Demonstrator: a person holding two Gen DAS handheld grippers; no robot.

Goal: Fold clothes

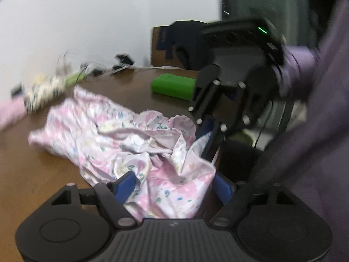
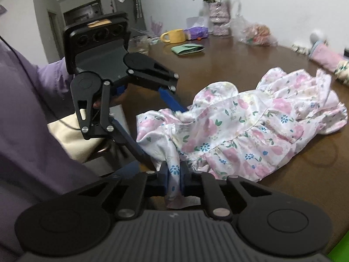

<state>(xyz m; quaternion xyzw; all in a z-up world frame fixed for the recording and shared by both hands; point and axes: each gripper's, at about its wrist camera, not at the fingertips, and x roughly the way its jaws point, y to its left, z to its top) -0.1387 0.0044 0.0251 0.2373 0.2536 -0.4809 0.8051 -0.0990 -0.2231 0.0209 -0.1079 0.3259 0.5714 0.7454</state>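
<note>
My right gripper (image 2: 174, 181) jaws pinch the crumpled pink floral satin garment (image 2: 250, 126) at its near hem while my left gripper (image 2: 162, 128) jaws gape around a bunch, seemingly to spread it on the brown wooden desk (image 2: 240, 65).

floral garment (image 2: 250, 122) 1 | grippers 2 | yellow mug (image 2: 173, 36) 1 | flower vase (image 2: 218, 18) 1 | green wallet (image 2: 188, 49) 1

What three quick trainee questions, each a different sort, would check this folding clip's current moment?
1. True or false: the right gripper is shut on the floral dress.
2. Which stands on the brown table near the wall? A) red kettle B) yellow mug C) black pan
3. Fill in: the left gripper has its fingers spread, with the dress's edge ____ them.

Key: 1 true; 2 B; 3 between.
</note>
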